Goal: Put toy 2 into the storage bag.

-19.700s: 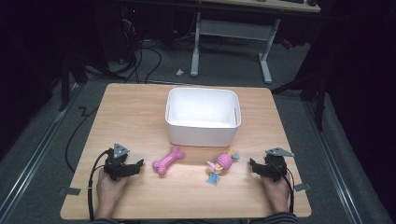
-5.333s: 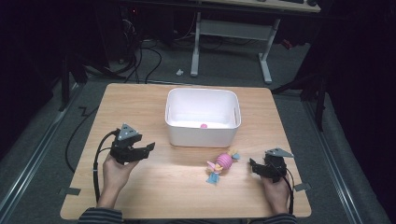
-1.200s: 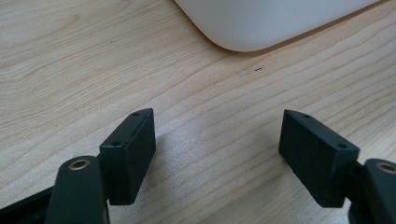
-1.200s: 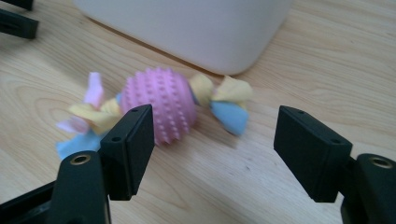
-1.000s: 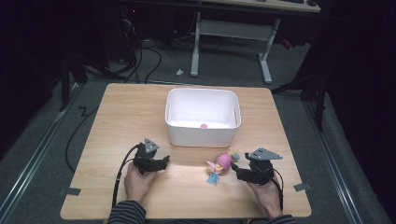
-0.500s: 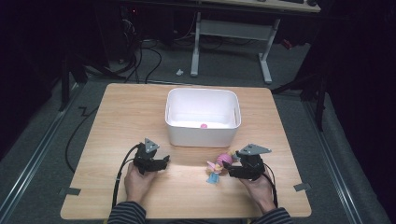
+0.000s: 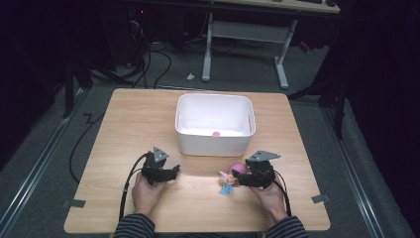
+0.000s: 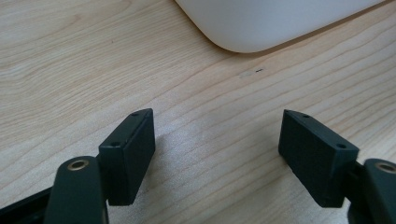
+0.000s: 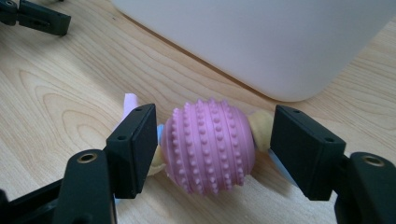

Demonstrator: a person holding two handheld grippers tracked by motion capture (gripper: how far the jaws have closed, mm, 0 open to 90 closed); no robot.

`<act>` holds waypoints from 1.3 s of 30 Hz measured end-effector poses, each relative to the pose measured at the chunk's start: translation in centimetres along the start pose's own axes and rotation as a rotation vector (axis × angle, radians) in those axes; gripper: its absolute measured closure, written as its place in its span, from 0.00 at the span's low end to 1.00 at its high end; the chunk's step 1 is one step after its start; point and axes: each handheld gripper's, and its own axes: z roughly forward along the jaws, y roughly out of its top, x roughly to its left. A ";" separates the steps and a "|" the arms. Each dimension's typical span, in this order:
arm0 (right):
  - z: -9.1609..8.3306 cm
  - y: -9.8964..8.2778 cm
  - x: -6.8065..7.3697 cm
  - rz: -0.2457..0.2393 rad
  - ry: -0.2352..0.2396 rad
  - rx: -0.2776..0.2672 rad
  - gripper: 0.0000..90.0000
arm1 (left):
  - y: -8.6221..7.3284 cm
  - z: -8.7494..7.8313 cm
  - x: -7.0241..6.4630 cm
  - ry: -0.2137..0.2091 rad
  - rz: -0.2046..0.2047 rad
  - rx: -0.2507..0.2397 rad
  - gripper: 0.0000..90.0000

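Bare wooden table point(image 7: 129, 129) lies open to the left of the white bin point(image 7: 214, 147) and between the two grippers. Left gripper point(image 8: 217, 140): jaws spread over bare wood, bin corner just ahead. Right gripper point(image 9: 212, 140): jaws straddle the pink studded toy point(image 9: 213, 144), gaps each side, with the bin wall point(image 9: 280, 42) close behind.

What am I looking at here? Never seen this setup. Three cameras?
Yes, three. No robot: a person holds two-jaw tongs in each hand at a wooden table. The high view looks down from above the person's side. The other two cameras ride on the tongs, looking along their black jaws. The left tongs are open over bare wood. The right tongs are open around a pink studded toy with yellow ends, not yet closed on it. Behind stands a white bin with something small and pink inside.
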 end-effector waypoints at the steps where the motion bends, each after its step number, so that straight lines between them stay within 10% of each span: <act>1: 0.1 0.0 0.0 0.004 0.001 0.003 0.36 | 0.0 0.0 0.0 0.000 0.000 0.000 0.30; 21: 0.9 0.0 -0.1 -0.019 0.039 0.041 0.43 | 0.0 0.0 0.0 0.001 -0.001 -0.001 0.30; 39: -2.7 0.1 -1.0 0.005 0.023 -0.025 0.44 | 0.0 0.0 0.0 0.003 -0.001 -0.001 0.30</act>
